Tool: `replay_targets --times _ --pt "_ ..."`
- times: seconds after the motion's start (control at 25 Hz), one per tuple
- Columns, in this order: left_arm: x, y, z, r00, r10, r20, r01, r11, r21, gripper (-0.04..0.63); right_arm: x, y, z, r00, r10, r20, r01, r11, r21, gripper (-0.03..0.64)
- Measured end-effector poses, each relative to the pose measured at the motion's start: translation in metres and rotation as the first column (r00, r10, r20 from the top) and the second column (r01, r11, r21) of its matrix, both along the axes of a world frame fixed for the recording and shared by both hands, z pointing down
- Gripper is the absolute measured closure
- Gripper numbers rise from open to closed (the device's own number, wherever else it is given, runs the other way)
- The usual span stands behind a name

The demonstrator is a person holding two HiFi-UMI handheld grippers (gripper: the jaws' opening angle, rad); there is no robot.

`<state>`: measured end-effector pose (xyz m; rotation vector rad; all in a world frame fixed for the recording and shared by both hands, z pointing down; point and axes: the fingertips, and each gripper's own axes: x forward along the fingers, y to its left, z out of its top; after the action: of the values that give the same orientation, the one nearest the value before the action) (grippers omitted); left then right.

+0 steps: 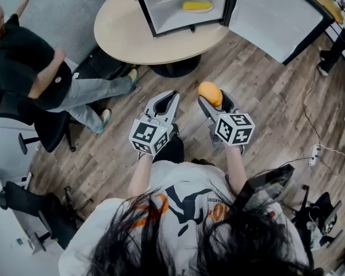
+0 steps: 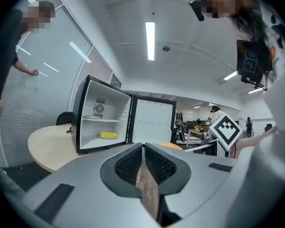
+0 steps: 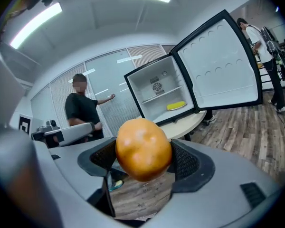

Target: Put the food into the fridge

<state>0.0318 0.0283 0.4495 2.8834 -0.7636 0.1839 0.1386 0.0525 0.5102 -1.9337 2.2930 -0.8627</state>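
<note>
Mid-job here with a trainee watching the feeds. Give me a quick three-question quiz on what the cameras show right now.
1. True or false: the left tool is gripping a piece of food.
2. What sits between the jaws of the right tool?
3. The yellow food inside the mini fridge lies: A) on the upper shelf, B) on the lower level, C) in the door.

Key
1. False: its jaws are together with nothing between them.
2. An orange.
3. B.
</note>
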Motion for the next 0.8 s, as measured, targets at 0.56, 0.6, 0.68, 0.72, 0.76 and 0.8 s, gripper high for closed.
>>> replay_targets --times 0.56,0.6,0.68,0.72,0.76,0.8 --pt "-0.015 -0.141 0.001 0.997 0.058 0.054 -0.059 0.998 0.014 0.581 -0.030 -0.160 -0.006 1.000 -0.027 0.014 0.027 1.000 -0.007 0.253" --pt "-0.016 -0.150 0.001 0.996 0.064 0.055 -0.065 0.998 0.016 0.581 -0.033 -0.170 -0.006 1.000 -0.028 0.012 0.028 1.000 -0.007 0.253" --pt "-0.020 -0.167 0.002 0.996 0.075 0.055 -0.077 0.997 0.019 0.581 -0.039 -0.188 -0.005 1.000 -0.027 0.011 0.028 1.000 -0.010 0.253" --pt "-0.022 -0.175 0.002 0.995 0.081 0.055 -0.083 0.996 0.021 0.581 -0.042 -0.196 -0.004 1.000 -0.026 0.010 0.026 1.000 -0.011 0.253" --pt "-0.023 -0.183 0.003 0.995 0.087 0.053 -0.089 0.996 0.022 0.581 -0.045 -0.204 -0.004 1.000 -0.023 0.008 0.023 1.000 -0.014 0.253" --pt "-0.025 -0.190 0.003 0.994 0.093 0.050 -0.094 0.995 0.021 0.581 -0.047 -0.211 -0.003 1.000 -0.020 0.006 0.020 1.000 -0.018 0.253"
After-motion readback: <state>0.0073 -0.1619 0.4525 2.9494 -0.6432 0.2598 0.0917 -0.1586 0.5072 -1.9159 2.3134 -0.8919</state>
